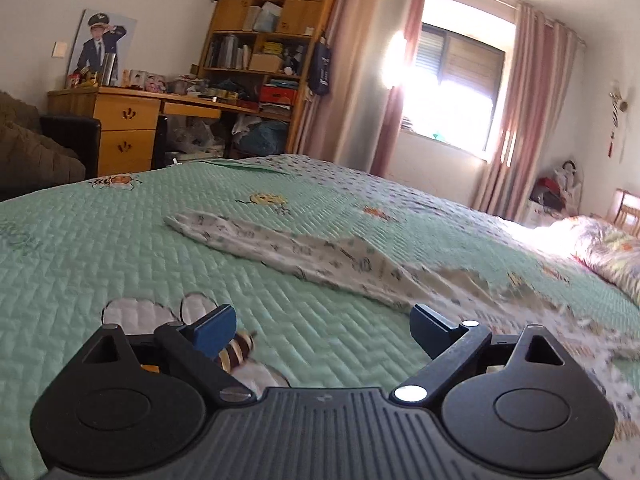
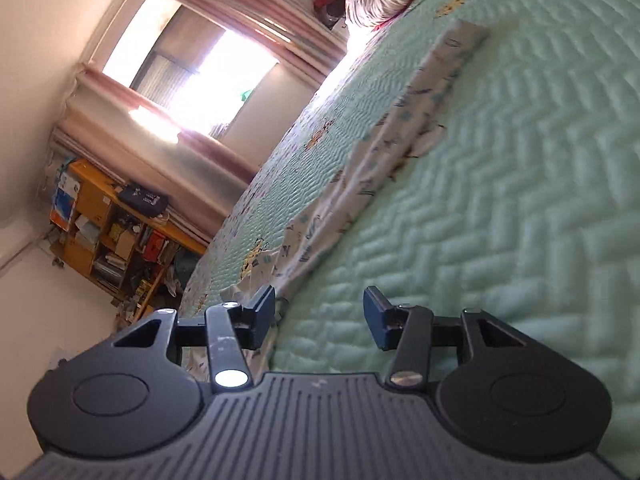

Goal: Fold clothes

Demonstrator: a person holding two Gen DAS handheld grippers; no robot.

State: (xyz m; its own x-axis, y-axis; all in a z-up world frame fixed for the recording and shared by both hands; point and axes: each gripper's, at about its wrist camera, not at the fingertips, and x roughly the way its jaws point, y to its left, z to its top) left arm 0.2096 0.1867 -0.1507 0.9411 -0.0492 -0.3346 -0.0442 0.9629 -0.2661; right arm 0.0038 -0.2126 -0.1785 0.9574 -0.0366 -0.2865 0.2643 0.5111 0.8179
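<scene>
A white printed garment (image 1: 304, 248) lies stretched in a long, narrow strip on the green quilted bed (image 1: 120, 248), running from its middle toward the pillow (image 1: 608, 252) end; the left claw (image 1: 324, 330) hangs low over the quilt, spread wide and holding nothing, the cloth a little ahead of it; the right claw (image 2: 320, 316), tilted sideways, is also spread and empty, its left finger (image 2: 262, 306) just beside the garment's (image 2: 360, 184) near end; a wooden bookshelf (image 1: 260, 48) stands past the bed's far corner.
</scene>
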